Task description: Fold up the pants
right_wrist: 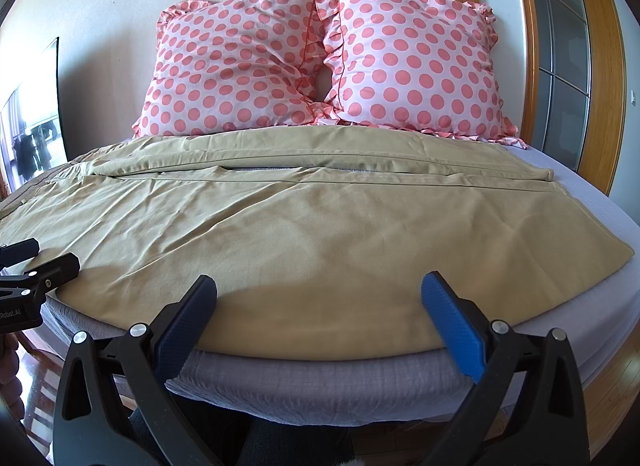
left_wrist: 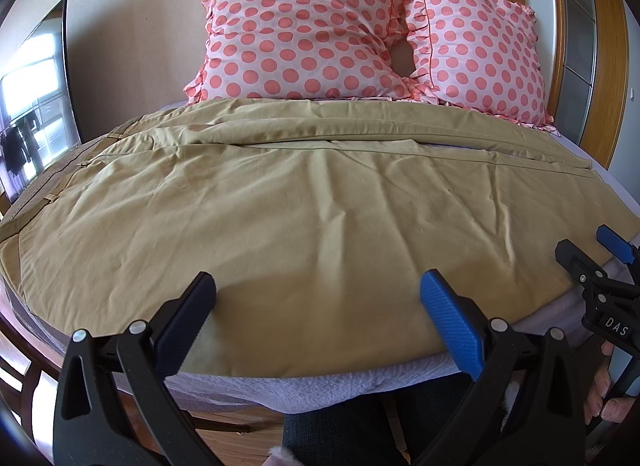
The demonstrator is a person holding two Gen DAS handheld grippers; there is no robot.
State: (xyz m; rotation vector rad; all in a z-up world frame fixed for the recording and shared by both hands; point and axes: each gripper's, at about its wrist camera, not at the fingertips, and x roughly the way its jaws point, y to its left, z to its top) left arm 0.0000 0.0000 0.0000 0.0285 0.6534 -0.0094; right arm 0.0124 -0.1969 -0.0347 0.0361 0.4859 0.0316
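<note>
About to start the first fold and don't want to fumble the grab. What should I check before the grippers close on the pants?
1. Left gripper open: ok.
2. Right gripper open: ok.
3. Pants spread flat on the bed, legs side by side: ok, lightly wrinkled.
4. Near edge of the pants between each gripper's fingers: not ok, both sit above the cloth.
5. Pillows off the pants: cannot tell, their lower edges meet the far leg.
6. Grippers apart from each other: ok.
</note>
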